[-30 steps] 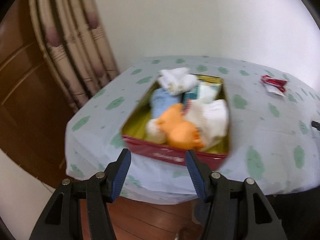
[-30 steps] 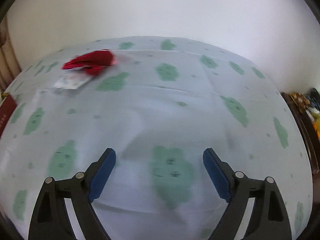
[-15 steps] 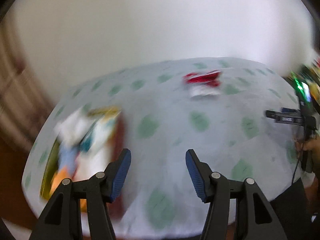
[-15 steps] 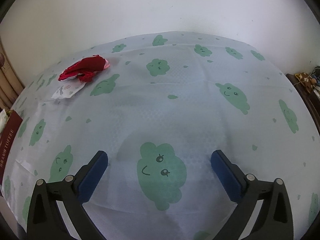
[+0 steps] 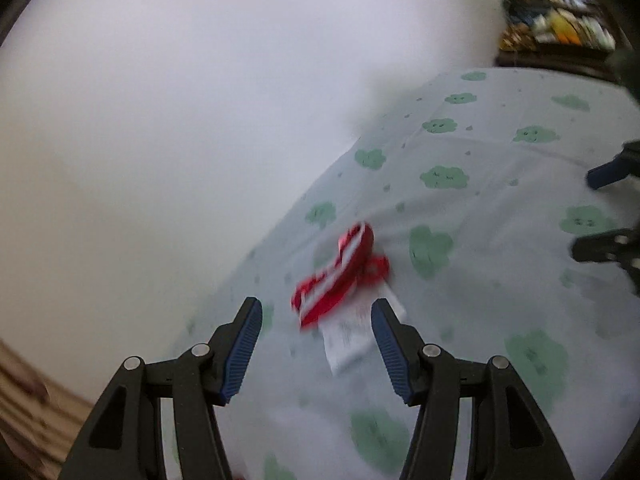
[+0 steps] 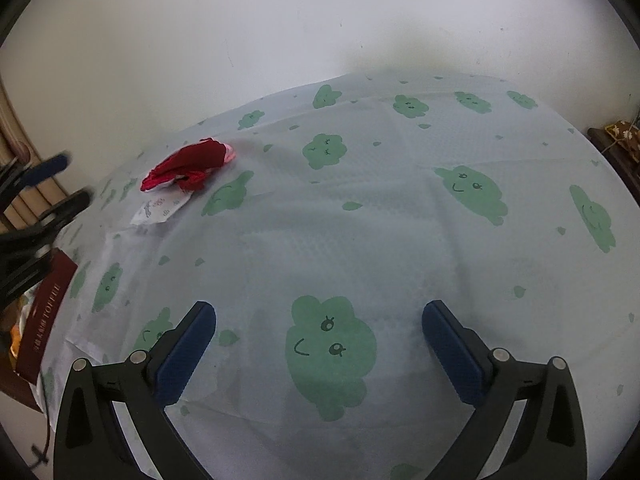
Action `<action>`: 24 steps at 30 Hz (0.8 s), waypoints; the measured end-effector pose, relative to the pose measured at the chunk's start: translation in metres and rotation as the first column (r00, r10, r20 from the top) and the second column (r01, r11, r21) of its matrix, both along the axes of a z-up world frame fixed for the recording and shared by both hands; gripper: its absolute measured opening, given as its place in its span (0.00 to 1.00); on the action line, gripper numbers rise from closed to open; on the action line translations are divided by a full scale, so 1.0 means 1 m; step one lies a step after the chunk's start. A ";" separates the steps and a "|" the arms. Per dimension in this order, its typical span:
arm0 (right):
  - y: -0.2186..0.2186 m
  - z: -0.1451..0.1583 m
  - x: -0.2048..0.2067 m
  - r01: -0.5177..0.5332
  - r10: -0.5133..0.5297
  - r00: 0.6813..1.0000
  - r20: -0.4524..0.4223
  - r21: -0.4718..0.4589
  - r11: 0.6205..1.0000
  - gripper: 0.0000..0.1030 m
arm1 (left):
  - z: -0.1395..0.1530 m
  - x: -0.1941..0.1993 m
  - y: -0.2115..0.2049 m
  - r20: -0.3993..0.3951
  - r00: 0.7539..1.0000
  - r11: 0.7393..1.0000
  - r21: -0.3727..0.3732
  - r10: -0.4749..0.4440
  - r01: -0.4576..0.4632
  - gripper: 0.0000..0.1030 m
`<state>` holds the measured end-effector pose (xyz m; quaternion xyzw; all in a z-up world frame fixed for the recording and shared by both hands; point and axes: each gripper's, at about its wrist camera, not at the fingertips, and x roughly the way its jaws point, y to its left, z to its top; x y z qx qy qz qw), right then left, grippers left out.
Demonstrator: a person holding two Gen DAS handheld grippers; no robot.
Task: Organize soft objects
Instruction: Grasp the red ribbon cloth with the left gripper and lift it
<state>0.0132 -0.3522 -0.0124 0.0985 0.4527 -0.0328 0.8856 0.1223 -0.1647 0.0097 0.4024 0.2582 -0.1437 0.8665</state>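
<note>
A red soft item with white stripes and a white card tag [image 5: 340,276] lies on the cloud-print tablecloth [image 5: 480,280], just ahead of my left gripper [image 5: 316,320], which is open and empty. In the right wrist view the same red item [image 6: 188,164] lies at the far left near the wall. My right gripper [image 6: 320,320] is open and empty, low over the middle of the cloth [image 6: 360,220]. The left gripper shows at that view's left edge [image 6: 36,196], and the right gripper at the left view's right edge [image 5: 612,208].
A dark red tin [image 6: 44,316] holding soft items sits at the table's left edge in the right wrist view. A white wall [image 6: 280,20] runs behind the table. A curtain [image 6: 16,160] hangs at the left; cluttered shelving [image 5: 552,28] stands at the right.
My left gripper has swung from the red tin of soft items across the table to the red item, which now lies just ahead of its fingers. The right gripper has opened wider.
</note>
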 end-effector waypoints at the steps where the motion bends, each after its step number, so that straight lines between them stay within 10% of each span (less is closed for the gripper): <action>1: -0.001 0.000 0.000 -0.001 0.001 1.000 0.004 0.007 1.000 1.00 | -0.003 0.005 -0.005 0.014 1.000 1.000 0.020 -0.014 0.014 0.57; 12: -0.007 0.003 -0.003 0.008 -0.010 0.999 0.031 0.055 0.998 1.00 | -0.035 0.072 -0.033 -0.021 0.993 0.981 0.150 -0.119 0.121 0.57; 18: -0.008 0.003 -0.002 0.013 -0.015 0.999 0.036 0.073 0.997 1.00 | -0.045 0.116 -0.020 -0.277 0.957 0.993 0.057 -0.088 0.108 0.56; 21: -0.009 0.003 -0.002 0.015 -0.018 0.999 0.036 0.080 0.997 1.00 | -0.050 0.133 -0.012 -0.405 0.913 0.999 -0.033 -0.050 0.040 0.06; 24: -0.009 0.003 -0.002 0.017 -0.020 0.999 0.033 0.082 0.997 1.00 | -0.045 0.137 0.000 -0.431 0.902 0.993 -0.113 -0.010 -0.043 0.06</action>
